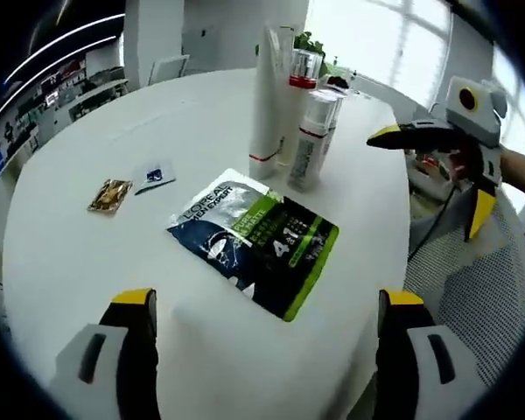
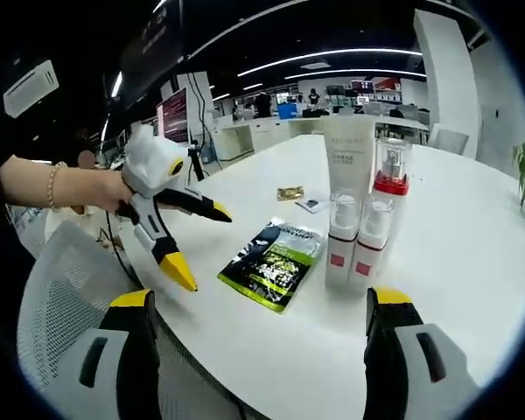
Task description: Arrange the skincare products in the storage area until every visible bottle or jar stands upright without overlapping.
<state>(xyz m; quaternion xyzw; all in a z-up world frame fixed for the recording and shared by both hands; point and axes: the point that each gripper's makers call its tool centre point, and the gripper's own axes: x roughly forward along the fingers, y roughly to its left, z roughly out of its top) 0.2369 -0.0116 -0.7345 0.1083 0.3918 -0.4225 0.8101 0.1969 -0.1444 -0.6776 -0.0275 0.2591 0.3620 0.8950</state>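
A round white table (image 1: 87,254) carries a small display of skincare items. A flat dark-blue and green sachet with white lettering (image 1: 255,236) lies face up near its edge. Beyond it, a tall white tube (image 1: 267,105) stands upright beside a clear bottle with a red collar (image 1: 303,74) and two white pump bottles with clear caps (image 2: 354,236), all grouped closely together. Well apart from them, a small crumpled gold foil packet (image 1: 110,195) lies just beside a small white and blue sample sachet (image 1: 154,175).
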